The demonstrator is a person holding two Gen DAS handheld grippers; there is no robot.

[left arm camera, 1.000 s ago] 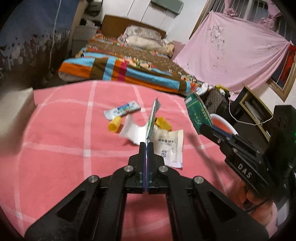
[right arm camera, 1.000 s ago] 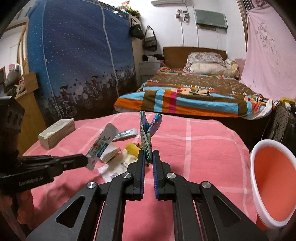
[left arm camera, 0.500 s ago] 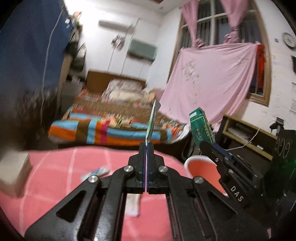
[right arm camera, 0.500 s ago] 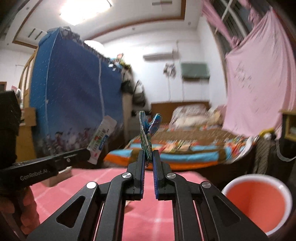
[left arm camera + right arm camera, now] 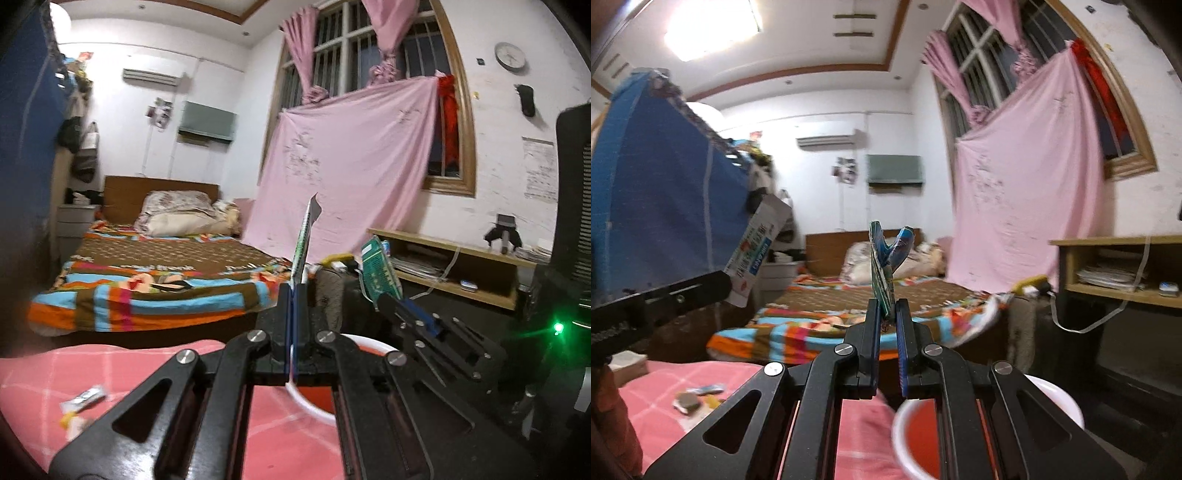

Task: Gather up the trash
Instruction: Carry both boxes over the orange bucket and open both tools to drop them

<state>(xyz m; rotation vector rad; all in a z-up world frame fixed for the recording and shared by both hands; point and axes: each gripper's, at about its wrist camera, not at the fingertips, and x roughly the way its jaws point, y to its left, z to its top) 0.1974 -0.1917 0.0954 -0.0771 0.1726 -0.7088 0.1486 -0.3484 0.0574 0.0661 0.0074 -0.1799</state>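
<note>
Both grippers raised | right view: white wrapper (image 5: pixel 757 251) face | left view: edge-on

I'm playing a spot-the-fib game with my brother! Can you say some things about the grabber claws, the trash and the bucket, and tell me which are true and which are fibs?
1. The left gripper is squeezing a flat white wrapper. True.
2. The right gripper is empty. False: it is shut on a green packet.
3. The red bucket with a white rim sits below the grippers. True.
4. Both pieces of trash are already inside the bucket. False: both are held up in the air, pinched between the fingers.
5. Some small trash lies on the pink checked cloth. True.
</note>
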